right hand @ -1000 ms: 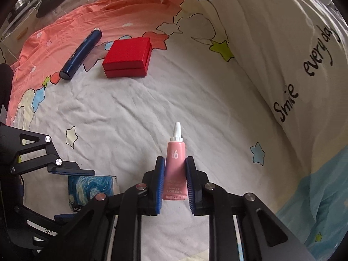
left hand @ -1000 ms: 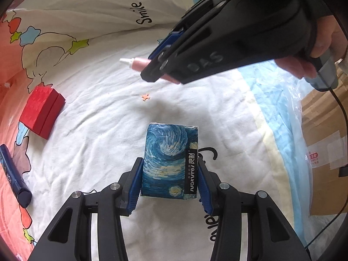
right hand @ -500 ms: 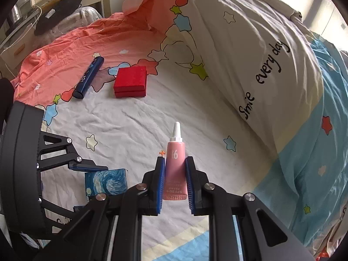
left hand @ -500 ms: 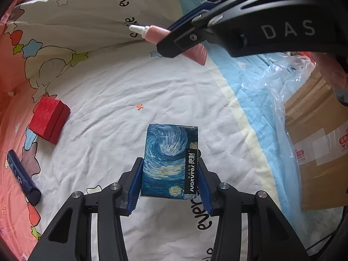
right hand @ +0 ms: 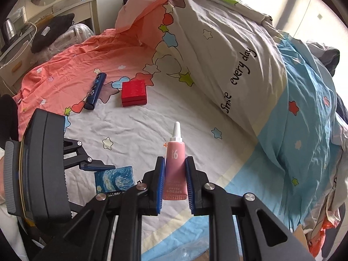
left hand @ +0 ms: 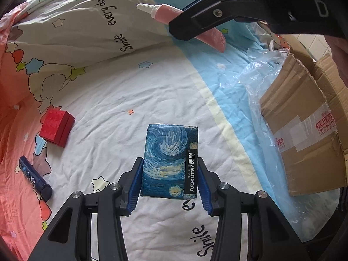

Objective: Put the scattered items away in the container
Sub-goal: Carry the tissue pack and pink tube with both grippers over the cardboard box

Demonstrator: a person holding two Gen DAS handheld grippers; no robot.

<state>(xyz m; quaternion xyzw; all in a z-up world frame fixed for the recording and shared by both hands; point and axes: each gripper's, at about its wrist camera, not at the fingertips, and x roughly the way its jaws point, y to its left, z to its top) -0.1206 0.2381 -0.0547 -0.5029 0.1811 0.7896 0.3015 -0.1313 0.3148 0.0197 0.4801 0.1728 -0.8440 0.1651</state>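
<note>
My left gripper [left hand: 168, 182] is shut on a tissue pack [left hand: 170, 159] printed with a blue swirling night sky, held above the bed sheet. The same tissue pack [right hand: 115, 179] shows low at the left of the right wrist view. My right gripper [right hand: 175, 180] is shut on a pink tube [right hand: 175, 167] with a white nozzle pointing away. In the left wrist view that pink tube [left hand: 167, 14] hangs high at the top, clamped by the right gripper's black body. A brown cardboard box [left hand: 304, 130] lined with clear plastic stands at the right.
A red box [left hand: 56, 128] and a dark blue tube [left hand: 34, 178] lie on the sheet at the left; the red box [right hand: 133, 93] and the blue tube [right hand: 94, 91] lie far back. A big folded quilt [right hand: 228, 50] rises behind. Furniture stands beyond the bed's far edge.
Both grippers have risen with their loads; the sheet, red box and blue tube look smaller. The cardboard box and its plastic have come further into the left wrist view.
</note>
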